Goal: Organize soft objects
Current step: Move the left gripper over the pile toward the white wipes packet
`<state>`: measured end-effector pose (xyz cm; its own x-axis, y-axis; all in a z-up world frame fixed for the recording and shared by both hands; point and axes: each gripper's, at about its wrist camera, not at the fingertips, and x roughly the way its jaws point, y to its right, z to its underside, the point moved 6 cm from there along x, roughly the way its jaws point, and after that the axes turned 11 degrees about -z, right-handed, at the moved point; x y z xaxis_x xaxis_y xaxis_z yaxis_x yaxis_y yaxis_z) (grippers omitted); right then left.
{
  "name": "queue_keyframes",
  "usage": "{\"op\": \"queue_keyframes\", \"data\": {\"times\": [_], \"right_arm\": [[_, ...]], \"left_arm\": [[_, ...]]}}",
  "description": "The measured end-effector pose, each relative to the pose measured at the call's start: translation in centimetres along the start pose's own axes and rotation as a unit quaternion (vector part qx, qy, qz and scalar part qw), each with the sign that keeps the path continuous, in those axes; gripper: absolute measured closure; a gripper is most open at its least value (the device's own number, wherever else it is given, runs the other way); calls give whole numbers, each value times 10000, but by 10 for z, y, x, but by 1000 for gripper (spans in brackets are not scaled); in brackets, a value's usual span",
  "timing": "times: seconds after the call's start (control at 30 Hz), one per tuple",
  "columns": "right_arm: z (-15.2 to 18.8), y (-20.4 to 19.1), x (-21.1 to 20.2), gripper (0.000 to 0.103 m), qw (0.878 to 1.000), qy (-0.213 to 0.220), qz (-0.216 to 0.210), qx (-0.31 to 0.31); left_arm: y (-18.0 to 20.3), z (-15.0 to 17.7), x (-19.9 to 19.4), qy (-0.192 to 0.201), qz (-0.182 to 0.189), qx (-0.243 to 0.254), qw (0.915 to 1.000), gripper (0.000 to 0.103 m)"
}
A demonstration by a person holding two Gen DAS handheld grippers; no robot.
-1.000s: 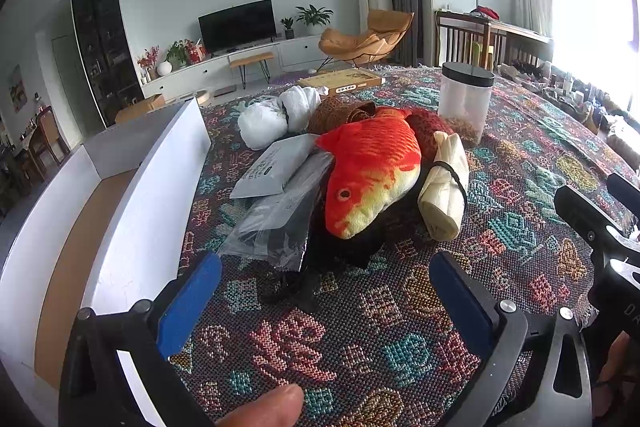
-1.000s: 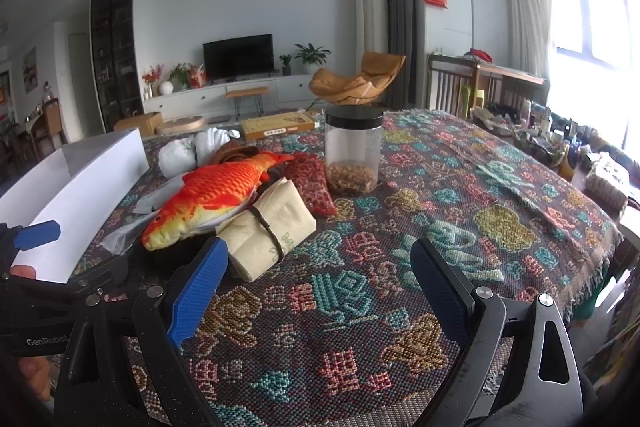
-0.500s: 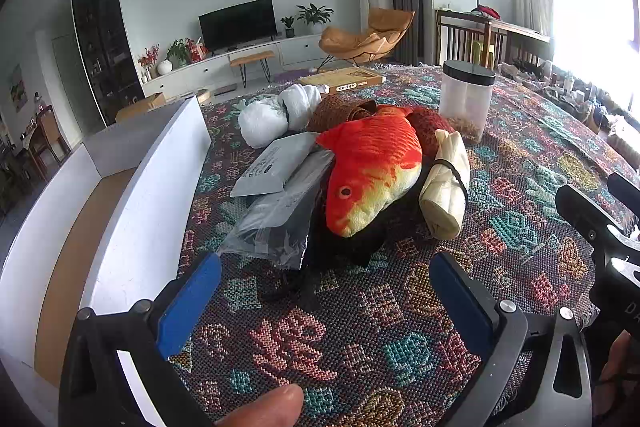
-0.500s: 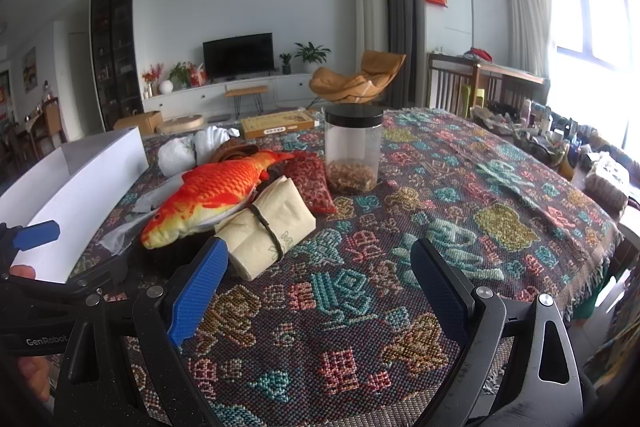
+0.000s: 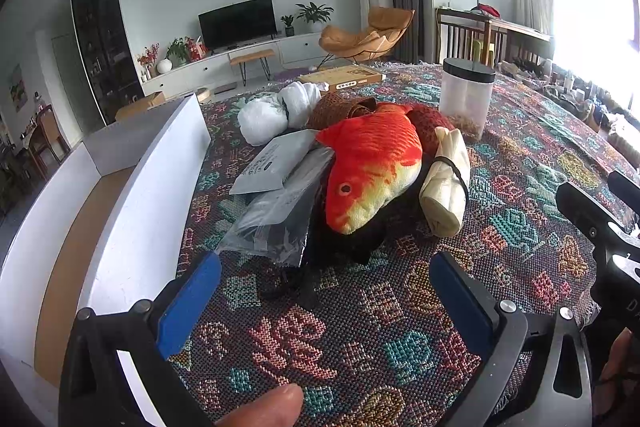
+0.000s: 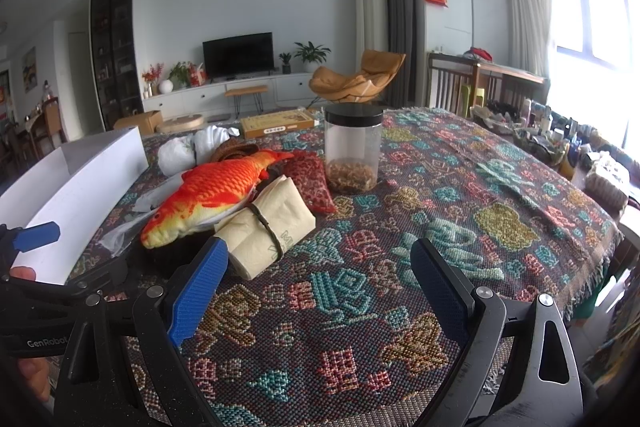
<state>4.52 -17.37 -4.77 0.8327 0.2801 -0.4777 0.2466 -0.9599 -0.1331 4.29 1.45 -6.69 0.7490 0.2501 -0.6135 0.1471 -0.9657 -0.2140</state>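
Judging from the layout, the first pick has not yet been made: both tools are held low over the near edge of the worktop (image 5: 360,347), and nothing is gripped. The left tool (image 5: 326,301) is seen with its blue pads spread wide and empty, a fingertip (image 5: 272,403) resting at its lower edge; the right tool (image 6: 320,279) is likewise spread and empty above the patterned cloth. Just beyond the left tool a heap of soft items is found: a grey plastic-wrapped packet (image 5: 276,215) nearest, an orange plush fish (image 5: 372,167) lying on a dark fabric piece (image 5: 352,239), and a rolled cream cloth bound with a band (image 5: 446,183) touching the fish's side. Behind these a red patterned pouch (image 6: 310,179), a brown woven item (image 5: 340,109) and two white bundles (image 5: 276,109) are gathered. To the left an open white box (image 5: 132,195) stands beside the heap and is taken to be the likely destination. A lidded clear jar (image 6: 354,147) stands behind the heap. For the next move, one tool would need to be advanced over a single item, probably the fish or the roll, and closed on its bulk without dragging the neighbours.
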Motion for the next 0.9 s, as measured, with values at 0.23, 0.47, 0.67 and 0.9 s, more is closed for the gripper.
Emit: {"op": "queue_keyframes", "data": {"times": [0.23,0.47,0.67,0.9], "right_arm": [[0,0,0,9,10000,-3,0,3],[2,1,1,9,10000,-13,2,7],[6,2,1,9,10000,-36,13,23],[8,2,5,9,9999,-141,4,69]], "left_arm": [[1,3,2,-42,-3,9,10000,0],[6,15,18,-368,64,81,9993,0],[10,37,47,-866,214,57,9960,0],[5,52,67,-1165,175,37,9930,0]]}}
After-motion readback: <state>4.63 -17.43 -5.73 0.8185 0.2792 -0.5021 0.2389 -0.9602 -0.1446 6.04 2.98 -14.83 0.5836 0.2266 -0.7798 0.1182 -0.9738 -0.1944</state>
